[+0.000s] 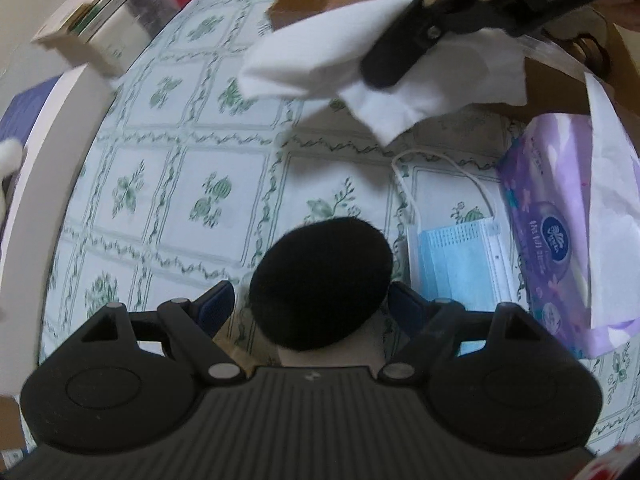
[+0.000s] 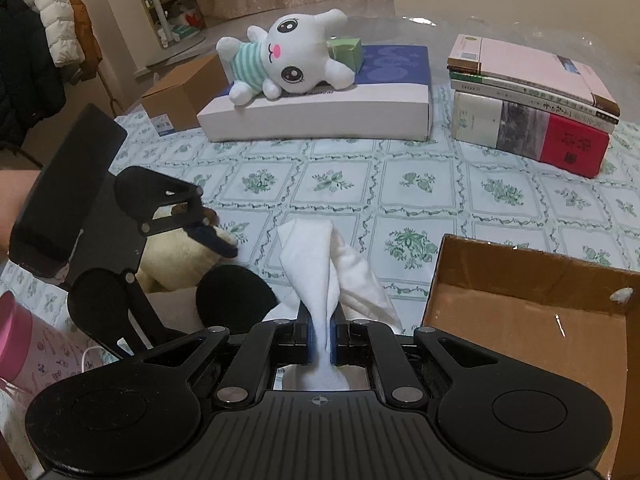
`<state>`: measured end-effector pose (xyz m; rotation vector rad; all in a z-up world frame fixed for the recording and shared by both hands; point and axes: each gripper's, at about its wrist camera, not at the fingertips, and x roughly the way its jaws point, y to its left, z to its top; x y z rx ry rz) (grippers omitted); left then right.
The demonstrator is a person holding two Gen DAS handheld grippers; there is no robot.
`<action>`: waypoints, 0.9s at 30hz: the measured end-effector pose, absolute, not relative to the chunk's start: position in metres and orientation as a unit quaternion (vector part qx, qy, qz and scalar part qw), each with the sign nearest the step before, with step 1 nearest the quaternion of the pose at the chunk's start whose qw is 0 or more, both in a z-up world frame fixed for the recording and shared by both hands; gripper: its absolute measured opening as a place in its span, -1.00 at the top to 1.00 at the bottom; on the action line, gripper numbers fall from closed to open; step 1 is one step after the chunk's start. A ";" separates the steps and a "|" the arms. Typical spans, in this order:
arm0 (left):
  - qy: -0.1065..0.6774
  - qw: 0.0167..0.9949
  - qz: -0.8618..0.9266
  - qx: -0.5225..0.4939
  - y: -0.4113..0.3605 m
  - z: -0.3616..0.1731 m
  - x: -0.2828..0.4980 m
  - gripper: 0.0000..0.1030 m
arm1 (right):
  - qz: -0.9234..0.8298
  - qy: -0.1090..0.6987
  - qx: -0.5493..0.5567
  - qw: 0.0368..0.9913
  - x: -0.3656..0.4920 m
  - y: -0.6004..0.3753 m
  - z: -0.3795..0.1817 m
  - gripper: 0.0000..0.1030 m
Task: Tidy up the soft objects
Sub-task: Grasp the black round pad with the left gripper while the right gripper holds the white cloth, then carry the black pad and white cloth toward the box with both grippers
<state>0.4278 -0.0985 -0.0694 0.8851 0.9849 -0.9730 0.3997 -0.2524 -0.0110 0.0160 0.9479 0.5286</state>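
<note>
You've got a soft matt white cloth (image 2: pixel 316 268), a fuzzy black pad (image 1: pixel 320 280), glossy plastic tablecloth (image 2: pixel 420 184), rough brown cardboard box (image 2: pixel 520 312), and matt black plastic right gripper (image 2: pixel 322 340).

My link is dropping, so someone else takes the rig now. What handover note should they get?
Right gripper: shut on white cloth, held up beside the open cardboard box, not in it.
Left gripper: open, jaws either side of the black fluffy ball.
Face mask and tissue pack lie on the table.
Left: likely box the cloth, then the rest.
</note>
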 end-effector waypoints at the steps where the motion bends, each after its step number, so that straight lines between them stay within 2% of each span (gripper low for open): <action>1: 0.440 0.680 -0.435 0.395 -0.101 -0.070 0.428 -0.57 | 0.252 0.451 0.008 0.856 0.399 -0.253 -0.012 0.86; 4: 0.435 0.676 -0.434 0.406 -0.107 -0.074 0.425 -0.40 | 0.252 0.451 0.012 0.856 0.398 -0.255 -0.013 0.86; 10: 0.444 0.677 -0.433 0.397 -0.109 -0.074 0.425 -0.22 | 0.251 0.450 0.015 0.857 0.393 -0.257 -0.013 0.86; 13: 0.440 0.696 -0.426 0.374 -0.106 -0.063 0.427 0.28 | 0.249 0.449 0.017 0.858 0.390 -0.258 -0.013 0.86; 15: 0.435 0.715 -0.415 0.358 -0.103 -0.054 0.429 0.35 | 0.247 0.448 0.017 0.859 0.387 -0.258 -0.012 0.86; 17: 0.435 0.725 -0.407 0.346 -0.100 -0.045 0.428 0.53 | 0.247 0.447 0.015 0.860 0.383 -0.257 -0.009 0.86; 23: 0.431 0.747 -0.383 0.330 -0.090 -0.025 0.421 0.75 | 0.247 0.438 0.015 0.864 0.369 -0.255 0.004 0.86; 27: 0.428 0.765 -0.368 0.312 -0.079 -0.009 0.416 0.82 | 0.245 0.432 0.013 0.868 0.359 -0.255 0.016 0.86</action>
